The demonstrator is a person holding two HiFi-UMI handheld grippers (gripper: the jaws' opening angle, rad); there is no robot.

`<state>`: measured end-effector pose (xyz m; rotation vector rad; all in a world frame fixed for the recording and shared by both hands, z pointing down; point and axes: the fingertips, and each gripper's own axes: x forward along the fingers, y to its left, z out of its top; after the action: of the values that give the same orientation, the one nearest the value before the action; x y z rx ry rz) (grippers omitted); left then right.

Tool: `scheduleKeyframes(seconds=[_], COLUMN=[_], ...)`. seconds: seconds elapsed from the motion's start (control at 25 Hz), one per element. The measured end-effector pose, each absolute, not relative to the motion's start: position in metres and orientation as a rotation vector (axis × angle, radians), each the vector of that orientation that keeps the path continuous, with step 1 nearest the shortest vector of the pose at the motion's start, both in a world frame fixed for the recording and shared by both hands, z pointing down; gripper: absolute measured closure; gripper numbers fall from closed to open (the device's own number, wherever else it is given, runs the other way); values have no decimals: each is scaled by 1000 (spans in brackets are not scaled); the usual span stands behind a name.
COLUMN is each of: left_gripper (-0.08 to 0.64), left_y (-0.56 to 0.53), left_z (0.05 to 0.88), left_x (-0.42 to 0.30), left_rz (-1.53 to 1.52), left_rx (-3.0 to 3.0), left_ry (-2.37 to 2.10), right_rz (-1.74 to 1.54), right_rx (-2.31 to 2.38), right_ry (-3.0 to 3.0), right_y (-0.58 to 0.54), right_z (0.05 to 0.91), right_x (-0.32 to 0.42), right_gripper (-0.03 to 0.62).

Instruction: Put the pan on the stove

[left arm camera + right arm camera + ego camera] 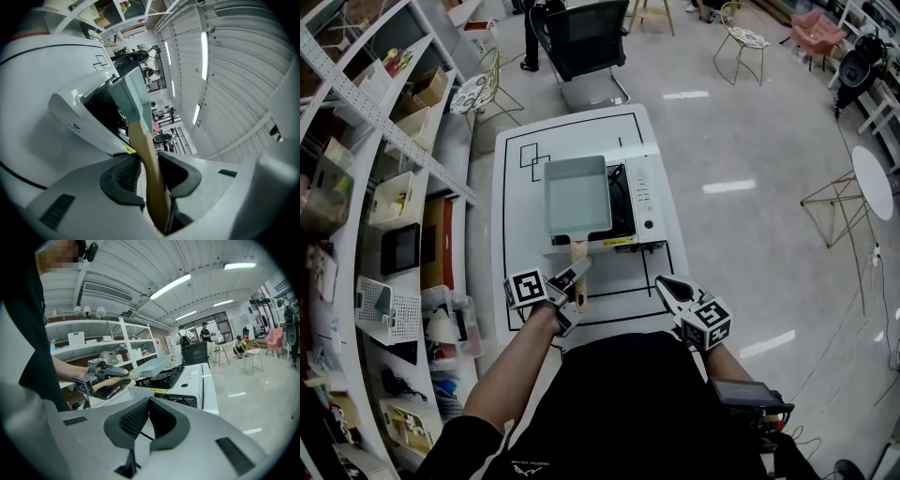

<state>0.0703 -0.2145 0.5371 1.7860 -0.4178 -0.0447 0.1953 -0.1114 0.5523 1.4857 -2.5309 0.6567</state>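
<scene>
A rectangular pale-green pan with a wooden handle hangs over the black burner of the white portable stove on the white table. My left gripper is shut on the handle's near end. In the left gripper view the handle runs between the pads up to the pan, beside the stove. From the right gripper view the pan seems just above the burner. My right gripper hovers at the table's front right, its jaws shut and empty.
White shelving with bins and boxes lines the left side. A black office chair stands beyond the table's far end. Wire chairs and a round white table sit on the floor to the right.
</scene>
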Motion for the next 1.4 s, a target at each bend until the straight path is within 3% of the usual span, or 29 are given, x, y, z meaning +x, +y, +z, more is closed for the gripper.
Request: scheduleKeyframes(seconds=[1.16, 1.28, 1.4], left_gripper=[426, 414, 357], left_y=[-223, -224, -228], left_z=[545, 546, 549], left_x=[100, 100, 99], left_rz=[-29, -5, -3], left_rx=[1697, 1720, 1719], left_ry=[-388, -396, -415], right_rz=[643, 641, 638], right_rx=[1309, 1300, 1291], right_ry=[-2602, -2604, -2604], right_y=[-126, -127, -128], right_z=[559, 558, 558], right_x=[225, 224, 223], right_gripper=[566, 566, 566])
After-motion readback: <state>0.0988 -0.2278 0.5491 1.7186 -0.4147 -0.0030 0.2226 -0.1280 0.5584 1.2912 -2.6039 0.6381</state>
